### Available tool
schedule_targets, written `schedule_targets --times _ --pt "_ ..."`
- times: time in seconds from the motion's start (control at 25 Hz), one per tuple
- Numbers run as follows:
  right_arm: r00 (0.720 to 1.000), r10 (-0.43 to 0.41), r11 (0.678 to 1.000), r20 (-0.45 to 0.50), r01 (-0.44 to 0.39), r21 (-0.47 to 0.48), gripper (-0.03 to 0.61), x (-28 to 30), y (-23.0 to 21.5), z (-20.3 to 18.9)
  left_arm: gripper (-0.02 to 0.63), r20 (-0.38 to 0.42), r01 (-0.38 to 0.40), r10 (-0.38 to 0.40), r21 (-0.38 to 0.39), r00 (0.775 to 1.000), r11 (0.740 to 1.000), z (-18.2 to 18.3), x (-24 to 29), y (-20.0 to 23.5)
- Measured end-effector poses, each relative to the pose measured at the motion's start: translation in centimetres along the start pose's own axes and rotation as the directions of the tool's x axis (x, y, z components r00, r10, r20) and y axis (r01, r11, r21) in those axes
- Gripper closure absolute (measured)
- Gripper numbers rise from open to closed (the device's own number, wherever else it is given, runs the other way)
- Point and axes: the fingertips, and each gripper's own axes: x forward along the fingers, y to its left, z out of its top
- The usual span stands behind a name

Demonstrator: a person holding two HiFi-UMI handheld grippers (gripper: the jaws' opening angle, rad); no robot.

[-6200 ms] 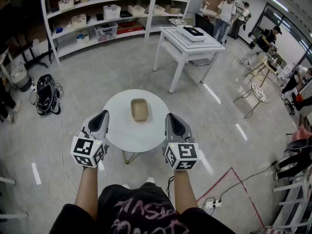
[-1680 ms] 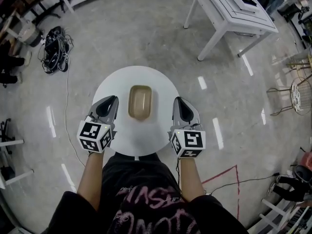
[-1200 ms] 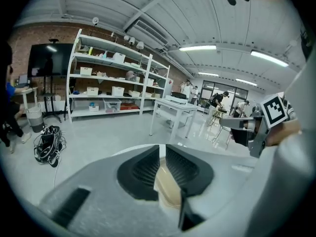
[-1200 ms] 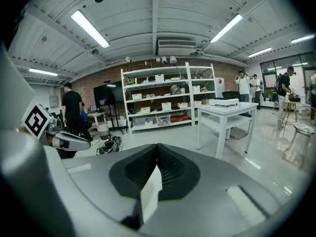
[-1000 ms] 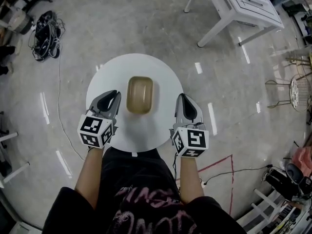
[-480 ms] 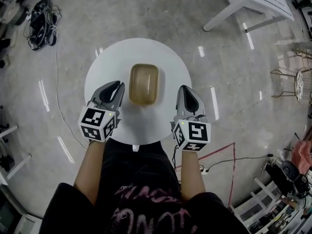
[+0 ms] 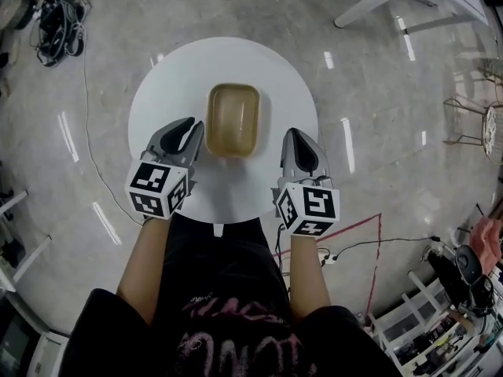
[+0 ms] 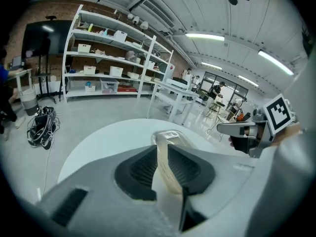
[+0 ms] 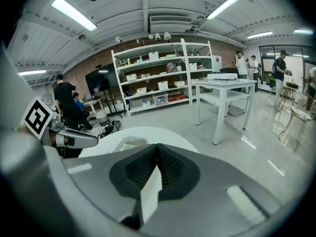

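Note:
A tan rectangular tray [image 7: 233, 120] lies in the middle of a round white table [image 7: 157, 93]. My left gripper [image 7: 186, 132] hovers over the table just left of the tray's near corner. Its jaws stand a narrow gap apart, and the tray [image 8: 173, 138] shows through that gap with nothing gripped. My right gripper [image 7: 299, 141] is over the table's right part, beside the tray's near right corner, with its jaws closed together and empty. In the right gripper view the tray [image 9: 127, 143] lies ahead to the left, near the left gripper [image 9: 74, 139].
A white worktable [image 9: 227, 90] stands beyond the round table to the right. White shelving [image 8: 98, 58] with boxes lines the back wall. A cable bundle [image 7: 51, 14] lies on the floor far left. Red tape [image 7: 369, 234] marks the floor at right. People stand far off.
The person has stepped up to the round table, which now lies closer under both grippers. Both grippers moved forward beside the tray. The jaws look unchanged.

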Motion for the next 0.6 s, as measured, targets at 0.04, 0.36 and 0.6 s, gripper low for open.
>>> schedule_targets --times 0.04,0.36,0.6 --pt "1.000 0.000 1.000 -0.007 0.000 0.003 0.569 0.2 0.0 -0.4 0.546 -0.003 -0.001 0.001 -0.004 1.000 1.000 -0.3 0.1 0.2" --pt "0.999 -0.005 0.999 -0.033 0.006 0.047 0.569 0.7 0.0 -3.1 0.505 -0.021 0.010 -0.010 -0.032 1.000 0.999 -2.3 1.1 0.3" --pt "0.999 -0.010 0.999 -0.051 0.011 0.030 0.569 0.9 0.3 -4.0 0.472 -0.036 0.026 -0.028 -0.066 0.999 0.997 -3.0 1.9 0.5"
